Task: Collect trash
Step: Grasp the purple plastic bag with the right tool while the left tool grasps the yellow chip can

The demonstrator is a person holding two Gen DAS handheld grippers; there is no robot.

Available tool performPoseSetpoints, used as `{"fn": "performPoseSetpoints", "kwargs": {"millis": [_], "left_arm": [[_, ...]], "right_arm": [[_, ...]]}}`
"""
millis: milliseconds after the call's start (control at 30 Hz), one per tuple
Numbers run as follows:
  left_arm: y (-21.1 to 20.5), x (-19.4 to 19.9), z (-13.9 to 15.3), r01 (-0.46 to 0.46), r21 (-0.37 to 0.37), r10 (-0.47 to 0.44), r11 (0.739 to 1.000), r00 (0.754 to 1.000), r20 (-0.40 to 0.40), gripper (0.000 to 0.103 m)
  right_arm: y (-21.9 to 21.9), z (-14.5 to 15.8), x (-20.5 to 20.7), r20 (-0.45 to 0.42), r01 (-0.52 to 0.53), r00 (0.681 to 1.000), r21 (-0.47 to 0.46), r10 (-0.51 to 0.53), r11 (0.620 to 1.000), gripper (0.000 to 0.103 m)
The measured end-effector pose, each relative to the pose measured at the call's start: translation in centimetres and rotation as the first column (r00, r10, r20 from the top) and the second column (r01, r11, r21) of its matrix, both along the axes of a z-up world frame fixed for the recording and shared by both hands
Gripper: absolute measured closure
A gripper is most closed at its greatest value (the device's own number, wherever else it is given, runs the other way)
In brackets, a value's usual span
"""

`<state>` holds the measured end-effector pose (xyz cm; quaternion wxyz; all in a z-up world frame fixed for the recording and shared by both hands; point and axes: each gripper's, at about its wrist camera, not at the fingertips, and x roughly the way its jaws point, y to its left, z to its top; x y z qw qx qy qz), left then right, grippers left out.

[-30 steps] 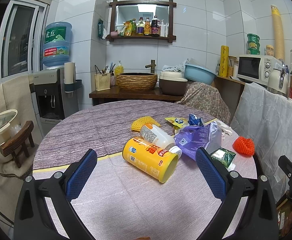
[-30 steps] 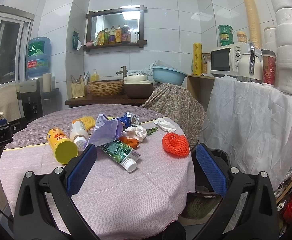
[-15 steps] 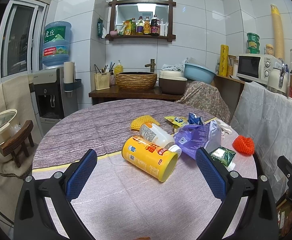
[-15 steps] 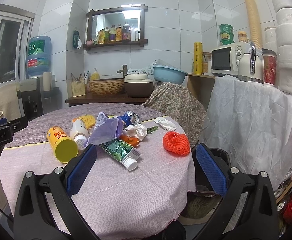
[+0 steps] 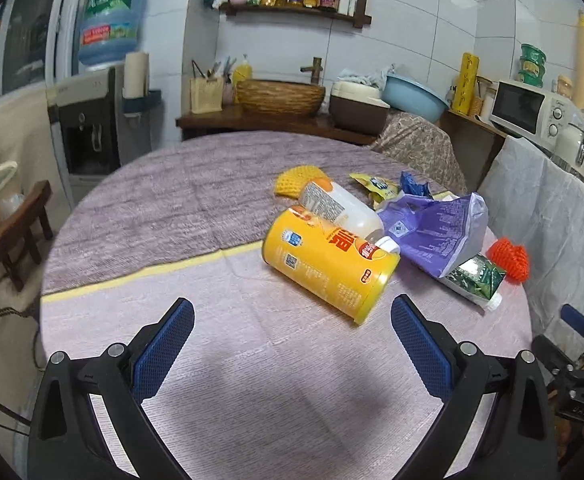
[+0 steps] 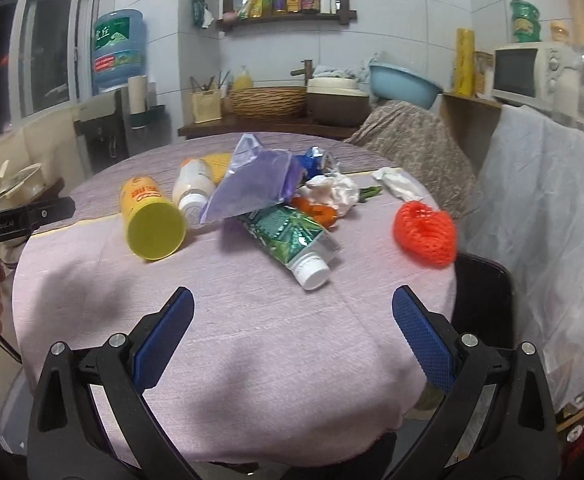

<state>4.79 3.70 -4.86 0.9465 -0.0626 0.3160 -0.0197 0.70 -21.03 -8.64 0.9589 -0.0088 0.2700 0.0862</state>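
A pile of trash lies on the round table (image 5: 171, 200) with its purple cloth. A yellow can (image 5: 328, 264) (image 6: 153, 220) lies on its side beside a white bottle (image 5: 340, 208) (image 6: 193, 188). To their right are a purple bag (image 5: 436, 232) (image 6: 251, 184), a green tube (image 5: 474, 280) (image 6: 292, 236), crumpled white paper (image 6: 332, 192) and an orange net (image 5: 508, 258) (image 6: 424, 236). My left gripper (image 5: 292, 316) is open, just short of the yellow can. My right gripper (image 6: 292, 304) is open, just short of the green tube's cap.
A black bin (image 6: 484, 300) stands below the table's right edge. Past it hangs a white draped cloth (image 6: 540, 208). A water dispenser (image 5: 87, 128) and a wooden stool (image 5: 15, 236) are at the left. A counter with a woven basket (image 5: 279, 96) stands behind.
Both grippers have moved forward and tipped down towards the table, so the trash looks larger and nearer. Nothing on the table has shifted, and both grippers stay open.
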Motion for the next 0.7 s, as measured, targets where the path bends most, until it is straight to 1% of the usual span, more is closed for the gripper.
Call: {"fn": "performPoseSetpoints", "kwargs": {"millis": [67, 133, 167, 233, 300, 400, 500, 567, 600, 633, 700], "left_arm": [[0.7, 1.0, -0.4, 0.02, -0.08, -0.024, 0.997, 0.998, -0.056, 0.005], [1.4, 2.0, -0.8, 0.028, -0.172, -0.043, 0.985, 0.995, -0.088, 0.006], [1.7, 2.5, -0.8, 0.017, -0.197, -0.038, 0.98, 0.994, -0.1, 0.006], [1.8, 3.3, -0.6, 0.011, -0.209, -0.033, 0.978, 0.994, -0.104, 0.008], [1.5, 4.1, -0.3, 0.023, -0.224, -0.05, 0.974, 0.992, -0.112, 0.011], [1.0, 5.6, 0.0, 0.041, -0.263, -0.079, 0.964, 0.987, -0.138, 0.013], [0.8, 6.6, 0.1, 0.025, -0.26, -0.067, 0.965, 0.986, -0.155, 0.014], [1.1, 7.5, -0.2, 0.005, -0.286, -0.061, 0.958, 0.981, -0.184, 0.016], [1.2, 7.9, -0.5, -0.006, -0.303, -0.058, 0.953, 0.978, -0.202, 0.019], [1.4, 8.2, -0.8, -0.021, -0.315, -0.051, 0.949, 0.974, -0.219, 0.019], [1.4, 8.7, -1.4, -0.047, -0.311, -0.032, 0.949, 0.97, -0.242, 0.02]], "right_arm": [[0.2, -0.1, 1.0, -0.024, -0.024, 0.999, 0.02, 0.025, 1.0, 0.005], [0.2, 0.0, 2.0, -0.032, -0.046, 0.998, 0.058, 0.048, 0.997, 0.005], [0.2, 0.3, 2.5, -0.036, -0.057, 0.998, 0.079, 0.06, 0.995, 0.005], [0.1, 0.7, 3.7, -0.042, -0.074, 0.996, 0.111, 0.079, 0.991, 0.005], [-0.1, 1.3, 5.1, -0.052, -0.083, 0.994, 0.149, 0.091, 0.985, 0.005], [-0.4, 2.4, 7.5, -0.065, -0.095, 0.991, 0.24, 0.113, 0.966, 0.005], [-0.3, 3.0, 9.7, -0.085, -0.102, 0.987, 0.318, 0.136, 0.942, 0.005], [0.0, 3.0, 11.5, -0.125, -0.087, 0.982, 0.35, 0.138, 0.933, 0.005], [0.3, 2.9, 12.4, -0.149, -0.08, 0.979, 0.361, 0.142, 0.929, 0.006], [0.5, 2.7, 13.2, -0.165, -0.078, 0.975, 0.37, 0.148, 0.926, 0.012], [1.1, 2.3, 14.5, -0.198, -0.061, 0.97, 0.371, 0.144, 0.927, 0.017]]}}
